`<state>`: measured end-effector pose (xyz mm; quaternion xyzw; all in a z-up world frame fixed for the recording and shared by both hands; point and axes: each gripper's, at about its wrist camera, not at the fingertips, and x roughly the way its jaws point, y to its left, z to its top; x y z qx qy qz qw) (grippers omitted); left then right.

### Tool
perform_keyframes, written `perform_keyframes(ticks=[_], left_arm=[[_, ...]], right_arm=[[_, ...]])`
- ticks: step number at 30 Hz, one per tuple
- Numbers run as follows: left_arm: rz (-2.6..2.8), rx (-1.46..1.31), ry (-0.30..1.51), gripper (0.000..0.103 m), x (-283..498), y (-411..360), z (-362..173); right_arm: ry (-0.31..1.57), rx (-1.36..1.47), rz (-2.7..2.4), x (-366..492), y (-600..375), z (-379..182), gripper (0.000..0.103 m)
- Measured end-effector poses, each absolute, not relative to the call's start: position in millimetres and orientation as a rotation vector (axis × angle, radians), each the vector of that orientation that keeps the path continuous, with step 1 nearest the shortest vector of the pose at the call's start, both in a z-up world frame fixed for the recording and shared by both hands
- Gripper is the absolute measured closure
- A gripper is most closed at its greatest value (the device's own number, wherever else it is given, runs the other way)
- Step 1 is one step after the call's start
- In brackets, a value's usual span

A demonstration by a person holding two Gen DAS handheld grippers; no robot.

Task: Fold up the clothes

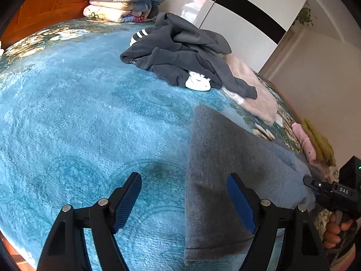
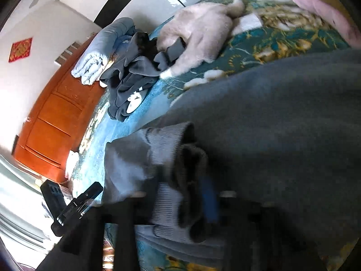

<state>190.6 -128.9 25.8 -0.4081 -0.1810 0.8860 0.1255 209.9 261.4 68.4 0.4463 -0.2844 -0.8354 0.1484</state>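
Black left gripper (image 1: 183,199), blue ribbed pads (image 1: 127,201), silver pivot screws, white "DAS" lettering.

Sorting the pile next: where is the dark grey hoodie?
In the left wrist view, the dark grey hoodie lies crumpled on the bed's far right, partly over the pink fluffy garment.

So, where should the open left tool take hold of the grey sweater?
Probably the grey sweater is best pinched at its straight left edge, coming in from the bare blue blanket. The left tool already straddles that edge, jaws open.
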Motion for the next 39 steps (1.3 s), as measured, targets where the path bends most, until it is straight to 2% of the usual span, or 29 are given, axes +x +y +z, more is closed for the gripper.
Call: perform_keyframes(ticks=[3,10,14,18,20,22,25,28,30,34,39], left_arm=[[2.578,-1.151,-0.528,0.022,192.5,-127.8,34.1],[2.496,-1.062,-0.398,0.022,188.7,-72.9,66.0],[2.425,-1.065,-0.227,0.022,185.3,-9.6,80.5],[2.381,-1.049,-0.027,0.022,189.9,63.2,83.3],[2.356,-1.048,0.060,0.022,192.4,98.1,80.6],[2.318,-1.081,0.122,0.022,192.1,124.2,68.9],[2.290,-1.167,0.239,0.022,192.3,152.1,44.2],[2.294,-1.197,0.261,0.022,191.1,154.1,38.6],[2.286,-1.187,0.195,0.022,191.4,145.2,51.5],[2.352,-1.103,0.099,0.022,193.3,114.1,84.6],[2.509,-1.025,-0.009,0.022,189.1,57.0,114.5]], right_arm=[[-0.718,1.178,-2.455,212.8,255.6,94.5,0.090],[-0.711,1.328,-2.471,197.1,269.4,59.7,0.089],[-0.851,1.269,-2.473,208.0,287.8,64.7,0.080],[-0.941,1.125,-2.573,258.2,330.4,87.0,0.079],[-1.074,1.027,-2.642,298.7,367.9,90.7,0.073],[-1.203,0.963,-2.739,331.2,403.2,85.9,0.056],[-1.413,0.915,-2.828,368.2,446.2,68.6,0.052],[-1.569,0.847,-2.750,377.1,466.0,51.0,0.048],[-1.644,0.789,-2.673,377.9,474.2,41.3,0.037],[-1.606,0.763,-2.622,354.3,468.4,43.6,0.036],[-1.828,0.802,-2.586,338.9,484.9,23.0,0.037]])
